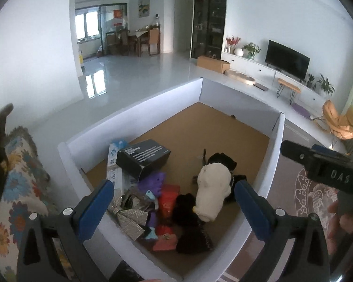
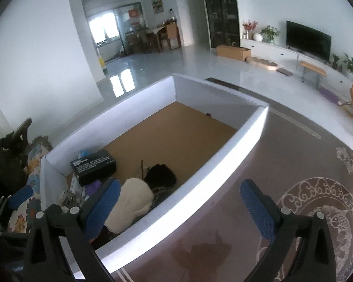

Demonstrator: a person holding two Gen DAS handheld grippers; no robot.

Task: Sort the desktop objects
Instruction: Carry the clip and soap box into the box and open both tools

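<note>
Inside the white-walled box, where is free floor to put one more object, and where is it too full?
Free: the brown cardboard floor toward the far white walls, beyond the black rectangular box. Crowded: the near corner, with the cream soft toy, red packets, and silver glittery fan.

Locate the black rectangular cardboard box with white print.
The black rectangular cardboard box lies inside the white-walled bin, near its left wall in both views, atop a white-and-blue carton, above a purple plush.
</note>
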